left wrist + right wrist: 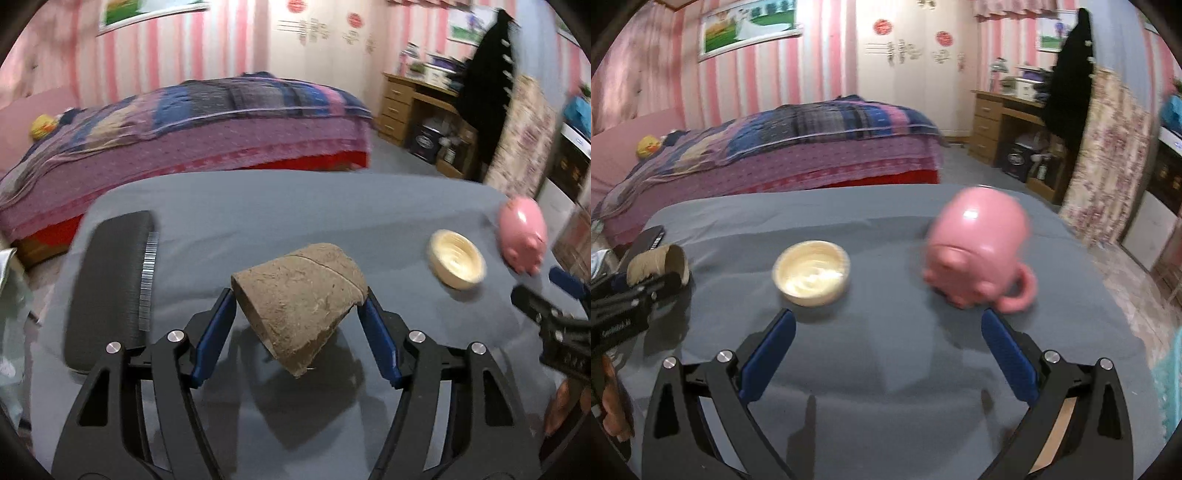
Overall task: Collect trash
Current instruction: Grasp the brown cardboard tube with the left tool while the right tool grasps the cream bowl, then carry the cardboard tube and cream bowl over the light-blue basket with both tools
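Left gripper pinching the brown cardboard tube, lifted clear of the grey-clothed table, left half. Right gripper spread, empty, near the cream paper bowl mid-table. Pickup step; next: carry tube to bin (not in view).

Pinks, greys and one dull brown

My blue-padded black left gripper frames a dull brown cardboard roll; on the plain grey table cloth beside that roll lie a black ridged pad, a cream bowl and a glossy pink pig mug. Beyond the cloth, the bed cover shows purple, blue and pink patchwork against pink-and-white striped walls.
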`<state>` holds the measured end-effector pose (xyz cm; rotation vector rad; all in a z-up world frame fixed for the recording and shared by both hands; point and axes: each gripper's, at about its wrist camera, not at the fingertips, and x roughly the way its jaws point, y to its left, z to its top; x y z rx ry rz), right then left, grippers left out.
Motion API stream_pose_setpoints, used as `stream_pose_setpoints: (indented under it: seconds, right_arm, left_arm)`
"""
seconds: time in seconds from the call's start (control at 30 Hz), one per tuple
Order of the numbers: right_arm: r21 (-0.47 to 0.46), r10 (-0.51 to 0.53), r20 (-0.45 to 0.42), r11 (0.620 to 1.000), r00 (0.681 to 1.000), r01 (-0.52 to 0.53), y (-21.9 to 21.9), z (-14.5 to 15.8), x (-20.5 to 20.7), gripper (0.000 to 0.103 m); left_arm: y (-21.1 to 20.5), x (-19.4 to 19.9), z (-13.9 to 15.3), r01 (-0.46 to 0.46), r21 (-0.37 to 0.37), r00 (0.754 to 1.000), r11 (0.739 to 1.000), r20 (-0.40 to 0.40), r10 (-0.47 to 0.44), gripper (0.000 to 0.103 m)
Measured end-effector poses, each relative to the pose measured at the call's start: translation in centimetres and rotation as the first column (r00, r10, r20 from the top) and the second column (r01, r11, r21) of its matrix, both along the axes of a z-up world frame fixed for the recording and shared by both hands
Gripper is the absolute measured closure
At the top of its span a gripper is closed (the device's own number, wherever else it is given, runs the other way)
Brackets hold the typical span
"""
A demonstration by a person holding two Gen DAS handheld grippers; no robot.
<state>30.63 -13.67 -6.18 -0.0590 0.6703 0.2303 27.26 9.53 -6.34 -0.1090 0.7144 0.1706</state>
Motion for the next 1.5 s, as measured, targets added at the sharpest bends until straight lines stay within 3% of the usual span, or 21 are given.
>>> stream_pose_setpoints:
  seconds: [0.1,0.33,0.37,0.43,0.53,0.73,1.03,1.27,1.4,1.5]
  right_arm:
    - [-0.013,0.041,-0.020,0.999,0.999,-0.041,2.0,-0.4,1.1,0.005]
    - [-0.102,0.098,-0.084,0.989,0.992,-0.107,6.3,-1.1,3.4,0.007]
    - [-0.103,0.104,-0.096,0.988,0.990,-0.114,6.6,-1.2,3.6,0.009]
    - [-0.097,0.125,-0.132,0.986,0.983,-0.138,6.9,-1.5,4.2,0.032]
    - [-0.071,0.149,-0.145,0.985,0.978,-0.160,6.6,-1.6,4.6,0.044]
    - [-0.085,0.134,-0.037,0.987,0.990,-0.137,5.3,-0.7,1.0,0.044]
    - [-0.115,0.033,0.048,0.993,0.998,-0.027,-3.6,3.1,-6.2,0.044]
    - [-0.148,-0.140,0.104,0.977,0.985,0.154,-12.5,5.0,-11.4,0.044]
    - [-0.123,-0.229,0.127,0.962,0.965,0.244,-16.6,5.1,-13.1,0.044]
    - [-0.103,-0.275,0.140,0.951,0.951,0.290,-19.6,5.1,-13.7,0.044]
  left_arm:
    - [1.6,0.0,0.3,-0.058,-0.010,0.998,0.998,0.009,0.058,0.037]
    - [2.4,0.1,0.0,-0.085,-0.047,0.996,0.995,0.008,0.085,0.037]
    - [2.4,0.1,0.0,-0.085,-0.049,0.996,0.995,0.009,0.086,0.037]
    - [2.4,0.1,0.0,-0.085,-0.049,0.996,0.995,0.009,0.086,0.037]
    - [2.4,0.1,0.0,-0.082,-0.042,0.997,0.996,0.009,0.083,0.037]
    - [2.6,0.1,-0.2,-0.069,-0.039,0.998,0.997,0.011,0.069,0.037]
    - [-0.6,-1.1,0.8,-0.030,0.079,0.997,0.996,0.080,0.024,0.037]
    - [-6.7,-2.1,2.2,0.097,0.045,0.992,0.994,0.077,-0.100,0.037]
    - [-11.1,-3.0,3.3,0.167,-0.012,0.982,0.986,0.096,-0.165,0.037]
    - [-14.7,-3.9,4.0,0.215,-0.009,0.970,0.977,0.117,-0.212,0.037]
